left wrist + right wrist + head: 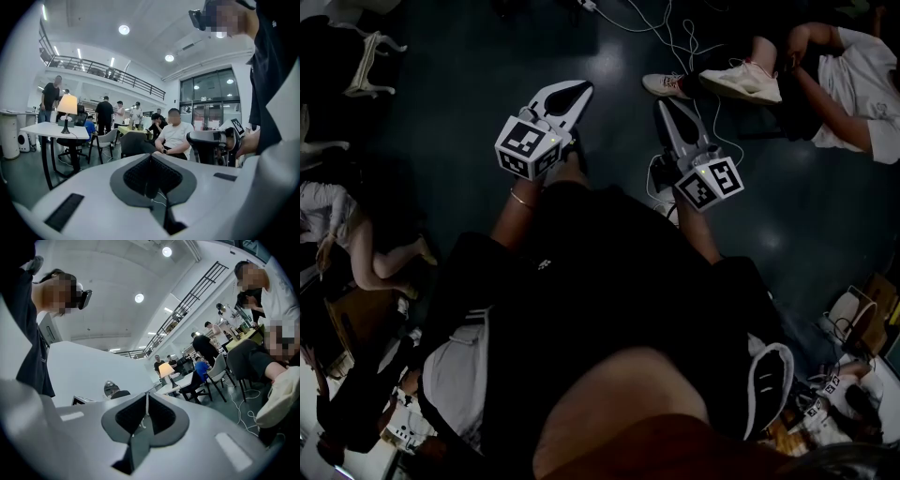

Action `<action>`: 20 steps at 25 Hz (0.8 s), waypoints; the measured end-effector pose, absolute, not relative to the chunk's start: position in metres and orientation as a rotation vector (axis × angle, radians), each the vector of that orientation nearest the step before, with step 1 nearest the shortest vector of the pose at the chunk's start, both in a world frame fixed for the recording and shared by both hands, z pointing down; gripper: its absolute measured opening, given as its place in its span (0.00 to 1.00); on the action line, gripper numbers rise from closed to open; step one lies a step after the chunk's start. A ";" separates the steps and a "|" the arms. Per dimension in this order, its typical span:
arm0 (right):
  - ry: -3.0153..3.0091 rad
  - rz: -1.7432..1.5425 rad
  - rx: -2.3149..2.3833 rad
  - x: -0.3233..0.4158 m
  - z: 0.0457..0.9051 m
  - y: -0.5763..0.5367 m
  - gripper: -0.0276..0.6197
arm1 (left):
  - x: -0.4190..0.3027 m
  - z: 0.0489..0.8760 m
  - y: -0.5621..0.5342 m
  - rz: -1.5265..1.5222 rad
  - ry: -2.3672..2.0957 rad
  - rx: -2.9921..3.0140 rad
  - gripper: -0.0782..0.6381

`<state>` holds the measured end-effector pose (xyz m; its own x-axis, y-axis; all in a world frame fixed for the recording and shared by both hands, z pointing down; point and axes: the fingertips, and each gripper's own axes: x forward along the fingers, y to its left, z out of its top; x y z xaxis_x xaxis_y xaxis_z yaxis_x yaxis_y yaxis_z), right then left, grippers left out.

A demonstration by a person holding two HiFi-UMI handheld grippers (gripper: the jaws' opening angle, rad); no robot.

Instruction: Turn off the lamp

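Note:
The lamp (67, 105) is lit, with a cream shade and a dark base. It stands on a white table (47, 130) far off at the left of the left gripper view. In the right gripper view the lamp (166, 369) glows in the distance, just right of the jaw tips, on that table (180, 382). My left gripper (151, 155) is shut with nothing between its jaws. My right gripper (146, 393) is shut and empty too. In the head view the left gripper (579, 89) and the right gripper (664, 105) are held side by side above the dark floor, far from the lamp.
A seated person in a white shirt (174, 133) and chairs (108, 139) lie between me and the table. White cables (680, 42) run over the floor by a seated person's white shoes (741, 80). Other people stand at the back (104, 115). Bags (853, 314) sit at lower right.

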<state>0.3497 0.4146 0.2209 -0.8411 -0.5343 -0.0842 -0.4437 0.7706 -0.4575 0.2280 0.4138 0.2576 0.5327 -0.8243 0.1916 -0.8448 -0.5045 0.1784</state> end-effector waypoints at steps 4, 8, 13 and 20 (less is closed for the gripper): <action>2.763 -0.636 -0.776 0.322 0.222 0.386 0.05 | 0.200 0.257 0.384 0.101 -1.400 2.519 0.12; 2.768 -0.644 -0.770 0.289 0.222 0.357 0.05 | 0.167 0.255 0.358 0.071 -1.406 2.504 0.12; 2.782 -0.649 -0.761 0.249 0.223 0.332 0.05 | 0.124 0.258 0.334 0.063 -1.416 2.479 0.12; 2.794 -0.669 -0.761 0.192 0.228 0.299 0.04 | 0.058 0.260 0.312 0.041 -1.453 2.448 0.12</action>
